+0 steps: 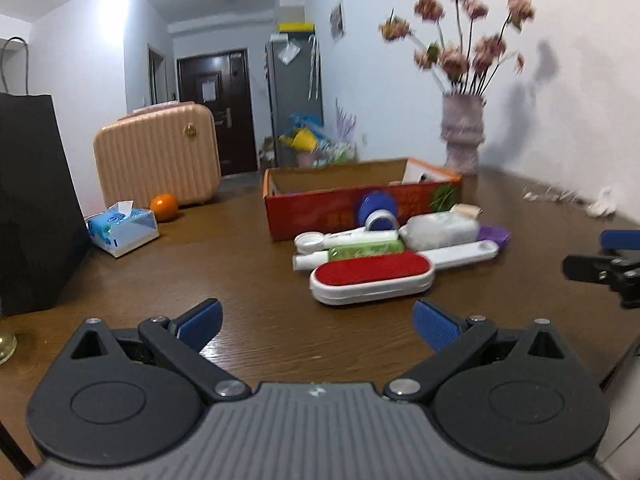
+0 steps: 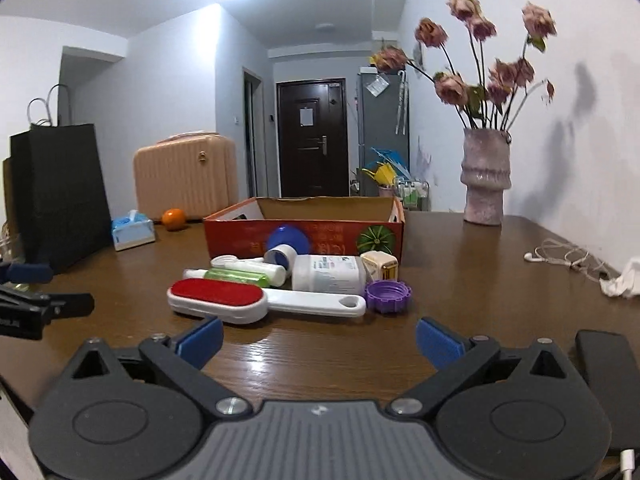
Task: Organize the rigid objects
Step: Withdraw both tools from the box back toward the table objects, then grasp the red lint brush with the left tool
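Both grippers are hovering over the table (image 2: 460, 264), empty. The left gripper (image 1: 316, 324) is spreading its jaws wide; the lint brush (image 1: 372, 278) is lying at its 1 o'clock, touching the small bottles stacked before the red box (image 1: 320, 210). The right gripper (image 2: 318, 338), likewise released, is facing the brush at 11 o'clock. The brush is probably light, stiff, and slippery plastic; its narrow white handle (image 2: 320, 305) is offering the surest hold.

a home: front door (image 2: 312, 136), fridge (image 2: 383, 128), suitcase (image 2: 185, 176), vase of flowers (image 2: 485, 176) on wooden table (image 2: 460, 280).
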A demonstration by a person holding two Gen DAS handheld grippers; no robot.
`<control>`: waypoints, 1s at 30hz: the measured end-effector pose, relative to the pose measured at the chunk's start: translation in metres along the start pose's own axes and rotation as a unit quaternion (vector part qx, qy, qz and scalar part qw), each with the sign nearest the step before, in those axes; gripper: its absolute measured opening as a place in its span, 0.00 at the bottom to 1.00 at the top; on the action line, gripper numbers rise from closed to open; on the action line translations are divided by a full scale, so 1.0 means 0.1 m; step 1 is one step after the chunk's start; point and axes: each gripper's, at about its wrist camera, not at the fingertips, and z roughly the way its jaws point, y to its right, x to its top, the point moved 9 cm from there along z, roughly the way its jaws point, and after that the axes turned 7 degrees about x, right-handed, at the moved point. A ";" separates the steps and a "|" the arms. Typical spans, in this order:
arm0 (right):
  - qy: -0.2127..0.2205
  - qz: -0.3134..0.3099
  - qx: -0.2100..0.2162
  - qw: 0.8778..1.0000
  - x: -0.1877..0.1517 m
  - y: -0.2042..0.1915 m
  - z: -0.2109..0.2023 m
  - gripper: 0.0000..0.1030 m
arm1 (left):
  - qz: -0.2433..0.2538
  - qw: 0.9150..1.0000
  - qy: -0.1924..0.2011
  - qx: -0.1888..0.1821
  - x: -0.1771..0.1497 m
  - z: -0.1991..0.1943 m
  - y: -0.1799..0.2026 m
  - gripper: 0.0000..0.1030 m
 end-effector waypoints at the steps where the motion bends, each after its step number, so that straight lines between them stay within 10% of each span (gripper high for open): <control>1: -0.004 0.003 0.004 1.000 -0.02 0.04 0.06 0.99 | -0.001 1.000 -0.001 0.004 0.01 0.05 0.00 1.00; 14: -0.053 0.148 0.044 0.987 0.08 0.69 1.03 0.38 | -0.091 0.991 -0.064 -0.068 0.29 1.09 0.09 0.98; 21: -0.086 0.158 0.033 0.983 0.06 0.76 1.44 0.14 | -0.142 0.975 -0.136 -0.101 0.21 1.51 0.04 0.68; 30: -0.095 0.162 0.031 0.982 0.00 0.78 1.49 0.13 | -0.162 0.968 -0.147 -0.124 0.13 1.54 0.02 0.54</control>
